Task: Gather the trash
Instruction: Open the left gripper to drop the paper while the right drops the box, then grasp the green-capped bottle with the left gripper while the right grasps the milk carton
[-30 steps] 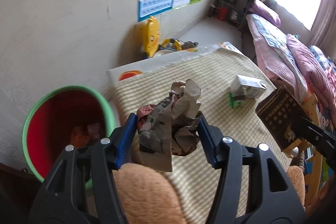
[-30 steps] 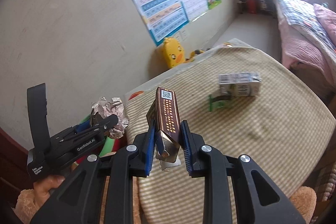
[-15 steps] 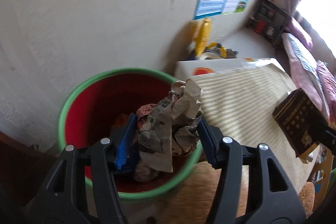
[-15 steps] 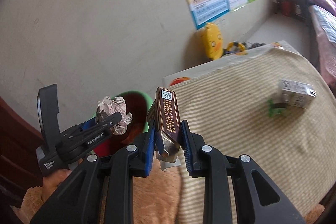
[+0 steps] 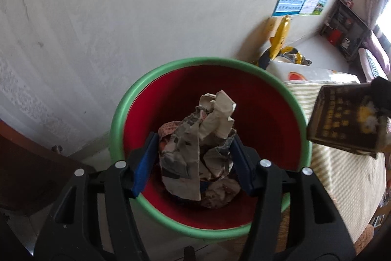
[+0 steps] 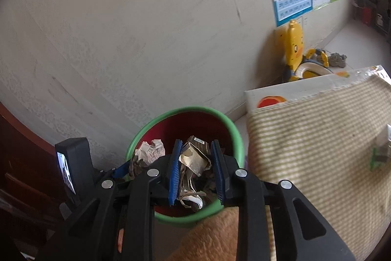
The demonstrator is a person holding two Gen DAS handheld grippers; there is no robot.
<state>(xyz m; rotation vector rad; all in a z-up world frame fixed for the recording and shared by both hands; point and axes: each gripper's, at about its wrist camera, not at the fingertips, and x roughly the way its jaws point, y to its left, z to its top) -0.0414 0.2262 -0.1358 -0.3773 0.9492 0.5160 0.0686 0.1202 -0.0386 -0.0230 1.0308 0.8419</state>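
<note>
My left gripper [image 5: 194, 138] hangs over a red bin with a green rim [image 5: 195, 61]. A crumpled paper wad [image 5: 195, 146] sits between its blue pads, still touching both while the jaws are opening. More trash lies at the bin's bottom. My right gripper [image 6: 196, 146] is over the same bin [image 6: 185, 110], its jaws opening too. The brown drink carton [image 6: 195, 158] has tipped loose between the pads, torn foil end showing. In the left wrist view the carton [image 5: 342, 119] appears blurred at the right. The paper wad [image 6: 149, 151] also shows in the right wrist view.
The bin stands on the floor against a pale wall, beside a table under a striped cloth [image 6: 317, 138]. A small carton [image 6: 383, 151] lies on that cloth. A yellow duck potty [image 6: 295, 45] stands by the wall. Dark wooden furniture [image 5: 24, 163] is at the left. A fuzzy orange sleeve [image 6: 215, 236] shows below.
Both grippers have swung left from over the table to above the bin and now tilt down into it. The carton has tipped and sunk between the right pads. The paper stays in the left pads.
</note>
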